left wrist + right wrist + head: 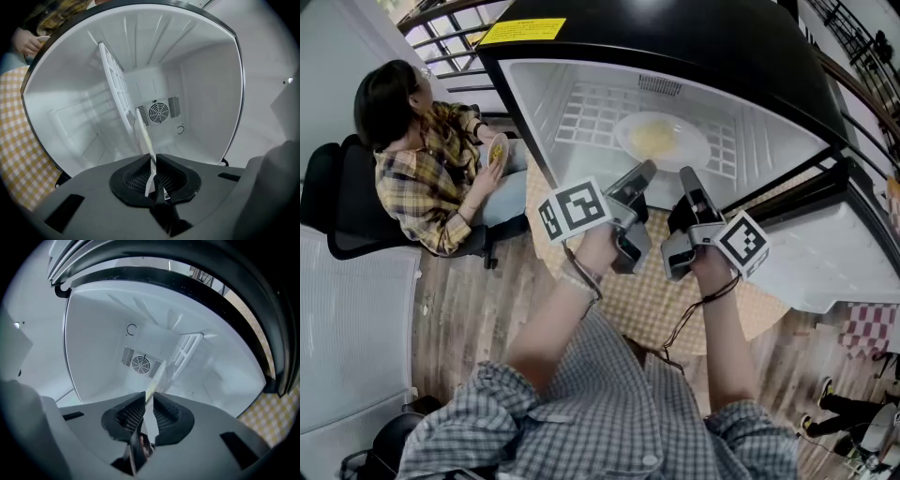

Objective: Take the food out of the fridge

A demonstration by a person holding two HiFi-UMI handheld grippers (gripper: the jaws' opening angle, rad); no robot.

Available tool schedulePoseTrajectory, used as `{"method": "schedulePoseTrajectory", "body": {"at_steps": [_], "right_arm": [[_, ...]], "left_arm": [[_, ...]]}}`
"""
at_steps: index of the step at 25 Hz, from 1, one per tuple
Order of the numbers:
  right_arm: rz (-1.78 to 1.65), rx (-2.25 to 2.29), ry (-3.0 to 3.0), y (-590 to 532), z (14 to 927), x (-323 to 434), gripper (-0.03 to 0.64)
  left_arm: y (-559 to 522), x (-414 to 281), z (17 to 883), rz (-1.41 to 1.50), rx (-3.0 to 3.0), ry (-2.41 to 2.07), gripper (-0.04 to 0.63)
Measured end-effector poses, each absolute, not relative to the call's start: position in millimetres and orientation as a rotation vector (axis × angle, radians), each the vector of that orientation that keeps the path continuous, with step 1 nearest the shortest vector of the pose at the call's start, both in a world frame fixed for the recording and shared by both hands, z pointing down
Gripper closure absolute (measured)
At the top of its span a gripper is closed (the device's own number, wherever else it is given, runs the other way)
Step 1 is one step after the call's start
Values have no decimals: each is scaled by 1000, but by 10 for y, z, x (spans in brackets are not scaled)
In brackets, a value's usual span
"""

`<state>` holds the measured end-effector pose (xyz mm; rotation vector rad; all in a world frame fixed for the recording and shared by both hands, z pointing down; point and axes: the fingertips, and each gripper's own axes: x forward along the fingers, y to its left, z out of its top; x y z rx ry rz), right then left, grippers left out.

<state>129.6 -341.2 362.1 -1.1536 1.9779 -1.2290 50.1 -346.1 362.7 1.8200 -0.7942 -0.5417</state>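
One plate point(661, 141) of pale yellow food (noodles or rice, I can't resolve which) sits on the white wire shelf point(581, 117) inside the open fridge point(769, 141). It is not out yet.

Grip check:
- left gripper point(644, 170): jaws drawn in to a narrow gap on the plate's near rim. In its own view the rim point(143, 136) runs edge-on between the pads, which look pressed to it.
- right gripper point(686, 176): same picture. The rim point(154, 380) is pinched between nearly closed jaws, just beside the left gripper's hold.

Progress, my reading: door open, reach finished, two-handed hold on the plate made. What remains is the extraction itself: draw the plate level off the shelf, clear the fridge's front edge, and set it down, probably on the checked cloth point(656, 300) in front. I see no other food in the compartment; only the fan grille point(158, 111) shows on the back wall.

A seated person point(422, 169) with a bowl is well off to the left, clear of the path.
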Motion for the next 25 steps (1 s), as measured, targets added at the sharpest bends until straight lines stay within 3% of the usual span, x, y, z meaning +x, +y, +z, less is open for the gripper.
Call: {"method": "schedulePoseTrajectory", "body": {"at_steps": [25], "right_arm": [[-1226, -1071, 2084, -2890, 3596, 1256, 571]], "left_arm": [[-2913, 488, 3617, -586, 1879, -801, 558]]}}
